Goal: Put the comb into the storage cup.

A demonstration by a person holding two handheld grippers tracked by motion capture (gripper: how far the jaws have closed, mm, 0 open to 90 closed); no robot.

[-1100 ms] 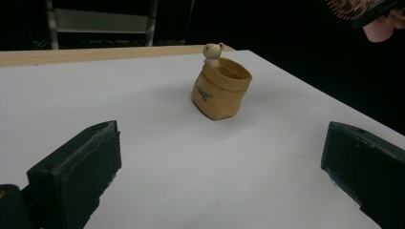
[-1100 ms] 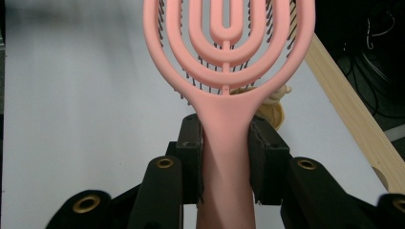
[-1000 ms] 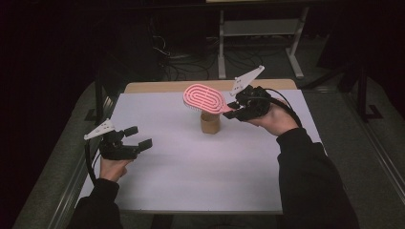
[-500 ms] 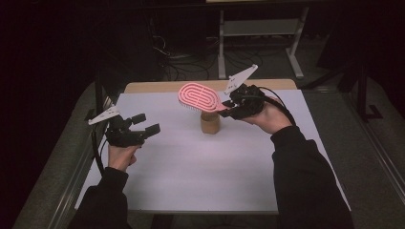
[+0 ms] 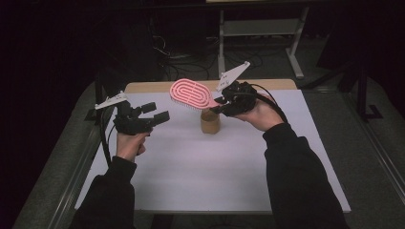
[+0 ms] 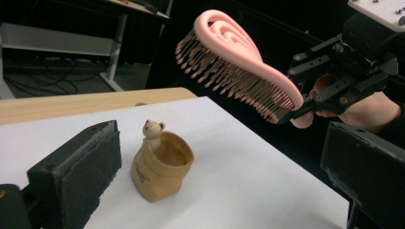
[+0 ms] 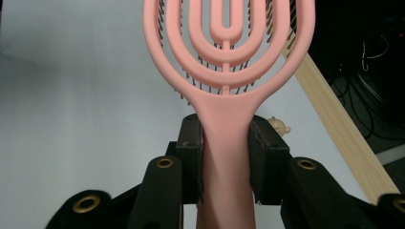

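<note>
The right hand-held gripper [image 5: 220,102] is gripping a pink vented hairbrush [image 5: 192,93] by its handle, holding it in the air above the white bench [image 5: 200,176], just over a small tan pouch-shaped pot [image 5: 210,122] that is standing near the bench's middle. In the high view the hairbrush's long axis is lying roughly level, with the handle toward 3 o'clock in the jaws and the oval head pointing toward 10 o'clock; the ridged back is facing up. The right gripper view is looking straight along that axis: the handle is sitting clamped between the two black pads [image 7: 261,160] and the head is running away toward 12 o'clock, its concentric loops in plain sight. The left gripper view is giving what the other two are not: the bristles on the hairbrush's [image 6: 236,62] underside, pointing down toward the bench, and the inside of the pot [image 6: 161,164], which is open at the top with a tiny bear figure [image 6: 153,131] sitting at its rim at about 11 o'clock. The left hand-held gripper [image 5: 160,113] is hovering above the bench at 9 o'clock from the pot, well apart from it, its jaws standing open with nothing between them and pointing toward 3 o'clock at the pot.
</note>
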